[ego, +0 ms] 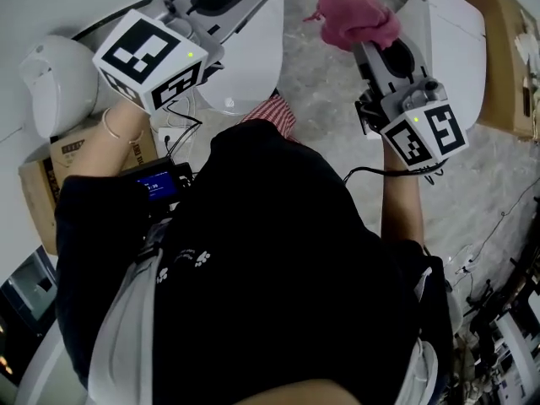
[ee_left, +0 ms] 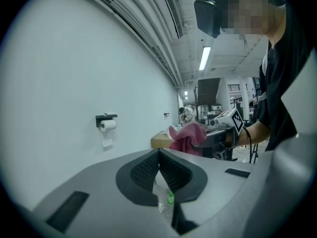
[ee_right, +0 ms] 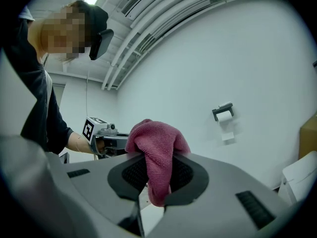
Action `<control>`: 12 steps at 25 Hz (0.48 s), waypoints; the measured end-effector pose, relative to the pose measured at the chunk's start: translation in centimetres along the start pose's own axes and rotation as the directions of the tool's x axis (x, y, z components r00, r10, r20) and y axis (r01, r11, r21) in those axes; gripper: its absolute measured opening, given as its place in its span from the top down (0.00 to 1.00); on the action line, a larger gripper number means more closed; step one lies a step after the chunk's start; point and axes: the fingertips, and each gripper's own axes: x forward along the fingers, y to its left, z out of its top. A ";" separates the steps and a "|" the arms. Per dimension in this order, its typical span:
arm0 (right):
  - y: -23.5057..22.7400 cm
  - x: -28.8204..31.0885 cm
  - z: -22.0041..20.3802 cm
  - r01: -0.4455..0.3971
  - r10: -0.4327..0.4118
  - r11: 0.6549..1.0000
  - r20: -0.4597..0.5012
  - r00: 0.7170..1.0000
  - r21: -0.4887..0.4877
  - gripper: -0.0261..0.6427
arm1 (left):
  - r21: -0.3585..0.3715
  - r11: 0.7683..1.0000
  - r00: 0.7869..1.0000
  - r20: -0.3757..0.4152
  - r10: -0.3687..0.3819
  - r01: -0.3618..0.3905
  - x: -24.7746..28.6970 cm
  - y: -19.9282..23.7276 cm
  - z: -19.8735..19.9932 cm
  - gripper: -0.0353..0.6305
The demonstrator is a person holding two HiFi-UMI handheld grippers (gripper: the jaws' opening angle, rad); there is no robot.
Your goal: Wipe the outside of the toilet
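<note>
Pink cloth, in the head view, sits clamped in the right gripper just left of the white toilet; the left gripper view shows the left gripper closed and empty, farther off; the right gripper view puts the toilet low right of the jaws.

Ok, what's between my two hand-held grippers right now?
Nothing solid. The left gripper view looks straight across open air to the pink cloth held by the right hand-held gripper; the head view shows grey floor below that gap.
</note>
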 end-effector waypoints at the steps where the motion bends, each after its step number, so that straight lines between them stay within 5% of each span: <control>1: -0.8 0.6 0.1 0.002 -0.002 1.000 -0.002 1.000 -0.001 0.85 | -0.005 1.000 1.000 0.002 -0.004 0.004 0.7 0.8 0.0 0.94; 12: -9.5 9.4 -0.8 0.085 -0.082 0.995 -0.080 0.993 0.045 0.85 | -0.098 0.992 0.990 0.106 0.093 -0.083 6.5 12.6 -0.5 0.94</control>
